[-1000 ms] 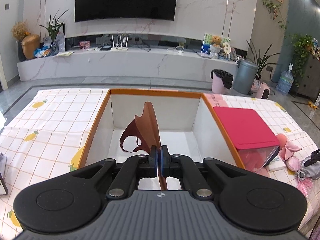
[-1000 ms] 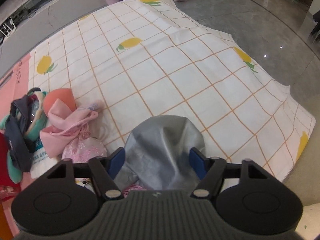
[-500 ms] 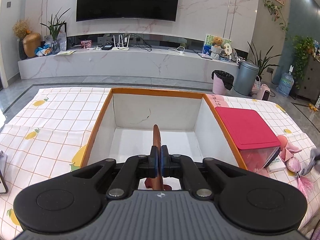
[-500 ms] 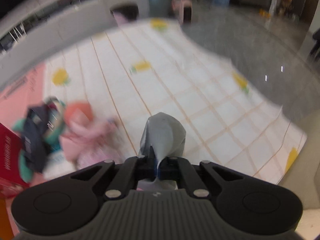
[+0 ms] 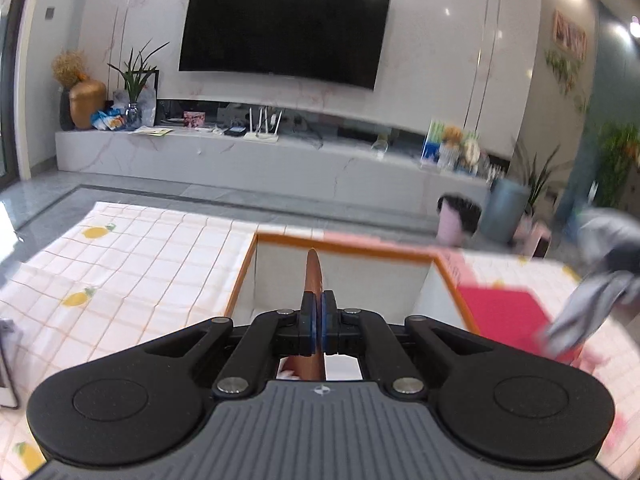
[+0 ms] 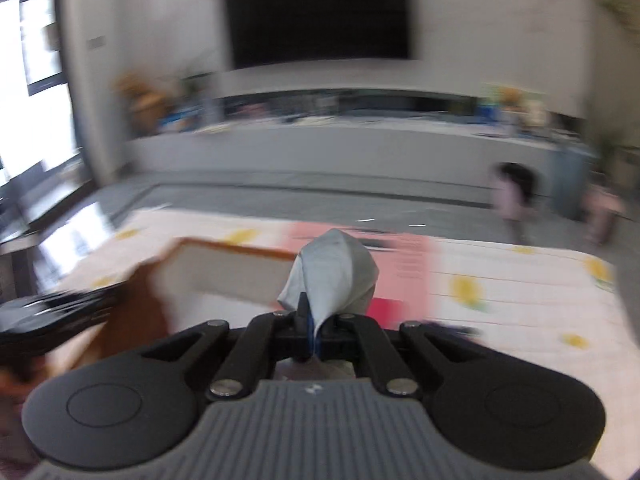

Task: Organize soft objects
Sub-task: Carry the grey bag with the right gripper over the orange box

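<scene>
Mid-carry: my left gripper [image 5: 319, 322] clamps brown cloth [image 5: 313, 272] over the box [image 5: 344, 245], right gripper [image 6: 313, 330] pinches grey cloth [image 6: 334, 276] approaching it; next, I judge, lower both w/ care, then release inside.

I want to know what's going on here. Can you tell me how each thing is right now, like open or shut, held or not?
left gripper: shut on the brown cloth.
brown cloth: pinched, standing edge-on over the box.
right gripper: shut on the grey cloth.
grey cloth: held up in the air, bunched.
box: open on top.
TV: screen dark.
</scene>
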